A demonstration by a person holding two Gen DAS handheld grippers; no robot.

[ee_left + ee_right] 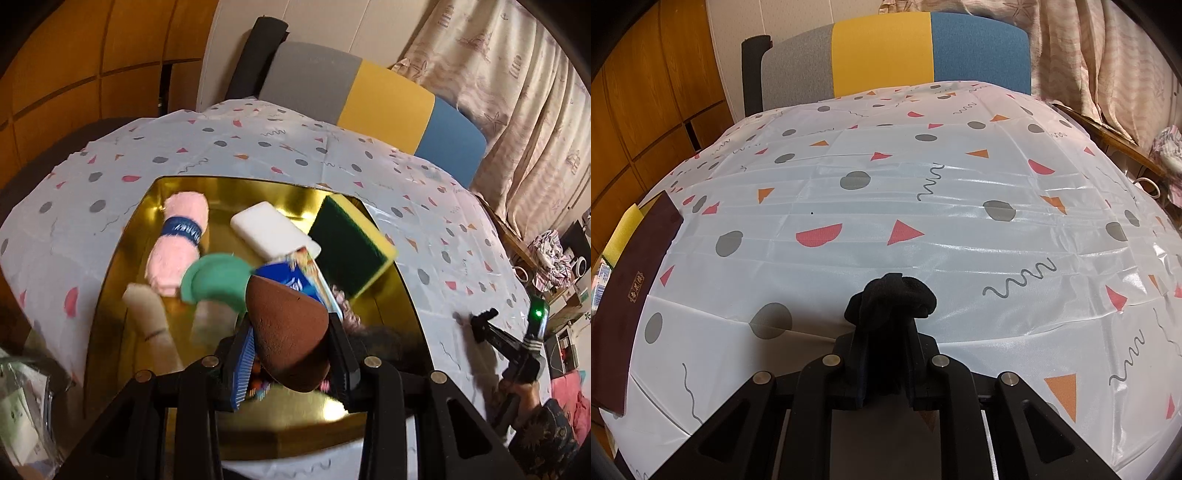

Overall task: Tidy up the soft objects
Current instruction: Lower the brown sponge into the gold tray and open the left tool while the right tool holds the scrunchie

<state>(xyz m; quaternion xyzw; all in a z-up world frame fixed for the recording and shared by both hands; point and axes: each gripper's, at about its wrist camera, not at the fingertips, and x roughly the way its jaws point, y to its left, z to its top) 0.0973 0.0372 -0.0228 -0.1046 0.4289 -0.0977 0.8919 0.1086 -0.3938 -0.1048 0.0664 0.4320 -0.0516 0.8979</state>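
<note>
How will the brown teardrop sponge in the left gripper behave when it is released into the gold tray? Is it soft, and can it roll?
The brown teardrop sponge, clamped in the left gripper, looks porous, so it is probably soft and light. Its rounded body may roll on the glossy gold tray. Crowded items there might stop it.
</note>
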